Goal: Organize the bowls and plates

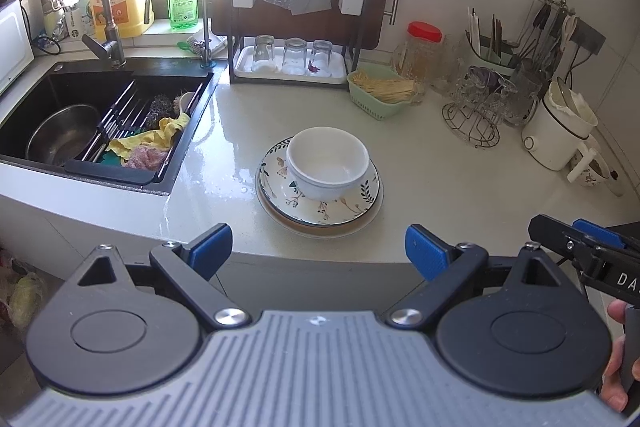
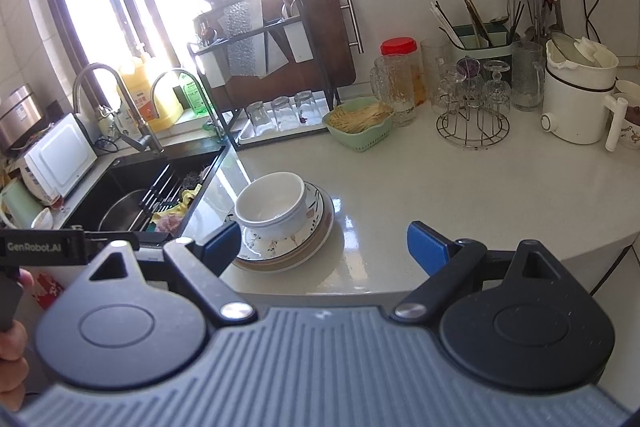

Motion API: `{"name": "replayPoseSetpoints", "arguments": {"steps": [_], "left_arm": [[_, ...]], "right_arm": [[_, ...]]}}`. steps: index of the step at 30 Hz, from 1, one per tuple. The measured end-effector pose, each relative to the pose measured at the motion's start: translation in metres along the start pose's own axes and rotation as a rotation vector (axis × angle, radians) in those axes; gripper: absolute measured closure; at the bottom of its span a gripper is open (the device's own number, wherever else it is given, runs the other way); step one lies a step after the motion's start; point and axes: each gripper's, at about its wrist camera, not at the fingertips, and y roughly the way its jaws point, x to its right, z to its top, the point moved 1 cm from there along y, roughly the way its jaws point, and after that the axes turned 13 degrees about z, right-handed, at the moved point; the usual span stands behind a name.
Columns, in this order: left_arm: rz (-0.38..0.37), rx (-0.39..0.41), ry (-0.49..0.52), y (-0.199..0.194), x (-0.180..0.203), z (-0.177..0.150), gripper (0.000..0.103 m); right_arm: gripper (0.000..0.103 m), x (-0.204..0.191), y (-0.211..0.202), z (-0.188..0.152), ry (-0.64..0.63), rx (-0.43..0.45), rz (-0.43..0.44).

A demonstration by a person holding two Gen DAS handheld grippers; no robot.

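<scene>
A white bowl sits inside a floral plate that rests on a wider tan-rimmed plate, all stacked on the pale countertop. My left gripper hangs open just short of the stack, at the counter's front edge, with nothing between its blue pads. From the right wrist the same bowl and plates lie ahead and to the left. My right gripper is open too, its left pad beside the stack's near edge, apart from it as far as I can tell.
A black sink with a steel pot, rack and rags is at left. A dish rack with upturned glasses stands behind the stack. A green basket, red-lidded jar, glass stand and white kettle line the back right.
</scene>
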Motion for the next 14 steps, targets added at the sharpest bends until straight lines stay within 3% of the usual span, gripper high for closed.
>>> {"name": "replayPoseSetpoints", "arguments": {"steps": [14], "left_arm": [[0.003,0.010,-0.022,-0.0009,-0.0085,0.0038,0.008]], "right_arm": [[0.012,-0.0051,0.0088,0.0072,-0.019,0.010,0.010]]}}
